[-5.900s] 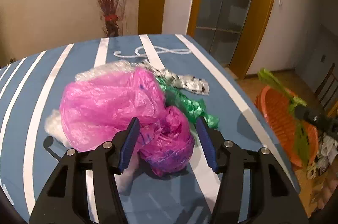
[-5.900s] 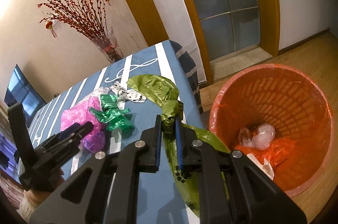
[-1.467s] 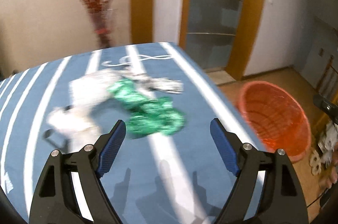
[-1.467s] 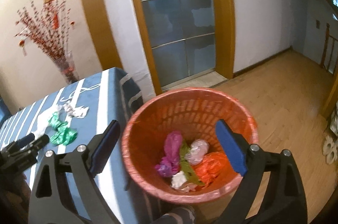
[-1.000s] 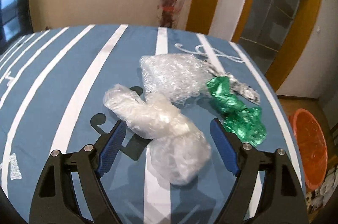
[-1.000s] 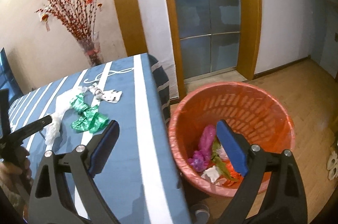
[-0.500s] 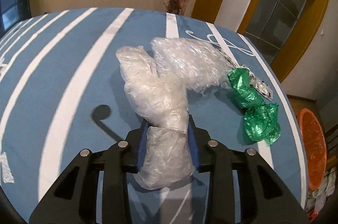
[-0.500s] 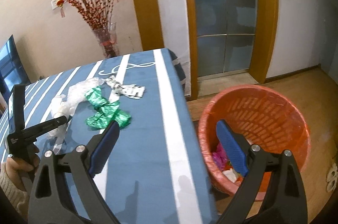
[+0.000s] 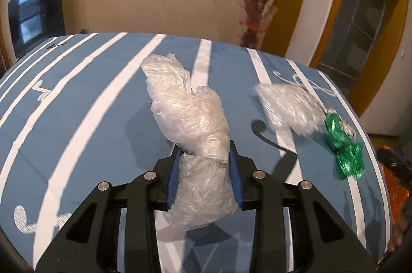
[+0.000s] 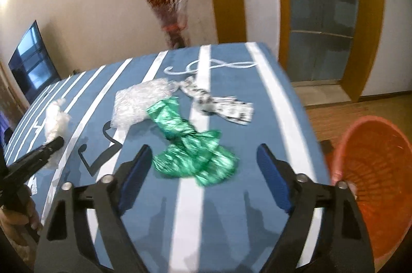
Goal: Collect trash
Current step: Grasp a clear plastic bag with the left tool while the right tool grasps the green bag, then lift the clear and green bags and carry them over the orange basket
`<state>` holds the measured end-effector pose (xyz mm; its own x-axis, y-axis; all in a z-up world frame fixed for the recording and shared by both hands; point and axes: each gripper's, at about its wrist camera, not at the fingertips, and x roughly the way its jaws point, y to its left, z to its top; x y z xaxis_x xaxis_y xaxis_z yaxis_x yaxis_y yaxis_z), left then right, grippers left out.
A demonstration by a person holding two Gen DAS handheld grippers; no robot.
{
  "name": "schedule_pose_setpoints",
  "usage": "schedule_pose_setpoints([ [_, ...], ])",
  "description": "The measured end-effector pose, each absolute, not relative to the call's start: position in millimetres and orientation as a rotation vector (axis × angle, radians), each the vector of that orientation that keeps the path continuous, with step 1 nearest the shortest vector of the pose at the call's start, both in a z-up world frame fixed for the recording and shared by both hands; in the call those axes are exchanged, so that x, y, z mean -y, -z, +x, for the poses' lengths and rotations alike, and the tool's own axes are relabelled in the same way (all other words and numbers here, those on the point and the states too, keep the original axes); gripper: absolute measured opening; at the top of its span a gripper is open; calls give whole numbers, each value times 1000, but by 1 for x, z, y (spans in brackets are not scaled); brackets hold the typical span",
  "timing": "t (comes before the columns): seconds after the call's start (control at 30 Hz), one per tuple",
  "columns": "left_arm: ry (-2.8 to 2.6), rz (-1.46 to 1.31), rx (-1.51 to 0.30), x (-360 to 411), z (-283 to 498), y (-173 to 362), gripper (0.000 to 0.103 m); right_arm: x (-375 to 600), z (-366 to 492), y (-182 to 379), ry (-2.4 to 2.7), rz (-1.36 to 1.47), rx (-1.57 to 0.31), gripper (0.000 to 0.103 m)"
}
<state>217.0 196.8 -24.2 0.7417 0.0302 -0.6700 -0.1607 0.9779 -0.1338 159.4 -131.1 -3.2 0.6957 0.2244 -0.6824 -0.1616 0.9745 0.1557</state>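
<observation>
Bare tablecloth (image 10: 231, 221) lies between right tongs (image 10: 203, 170) and green bag (image 10: 190, 151).

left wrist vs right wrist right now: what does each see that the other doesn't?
Left wrist only: the blue pads of the left hand-held gripper shut on the clear bag, seen close up.

Right wrist only: the right hand-held gripper open over the green bag, the printed wrapper in full, and the mesh wall of the orange bin.

Both: the striped table, bubble wrap, vase of red branches, TV.

The left tool (image 9: 203, 157) has closed on the clear plastic bag (image 9: 190, 118) and apparently lifted it, shifting it left
</observation>
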Motion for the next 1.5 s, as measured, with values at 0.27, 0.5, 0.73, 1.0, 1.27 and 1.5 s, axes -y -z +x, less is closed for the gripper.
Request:
schedule_pose_setpoints([
  [0.27, -100, -209, -727, -208, 229, 25, 34, 92, 205, 18, -217, 6, -842, 68],
  [0.5, -79, -205, -735, -204, 230, 29, 34, 78, 216, 31, -208, -61, -875, 57],
  [0.73, -51, -190, -737, -192, 228, 29, 34, 87, 212, 44, -207, -54, -911, 23],
  [1.0, 4, -173, -739, -167, 223, 24, 34, 117, 190, 39, -198, 26, -891, 21],
  [1.27, 93, -136, -719, -122, 209, 13, 34, 155, 156, 16, -143, 92, -802, 21],
  [1.5, 185, -85, -694, -71, 197, 4, 34, 201, 118, -3, -58, 142, -716, 20],
])
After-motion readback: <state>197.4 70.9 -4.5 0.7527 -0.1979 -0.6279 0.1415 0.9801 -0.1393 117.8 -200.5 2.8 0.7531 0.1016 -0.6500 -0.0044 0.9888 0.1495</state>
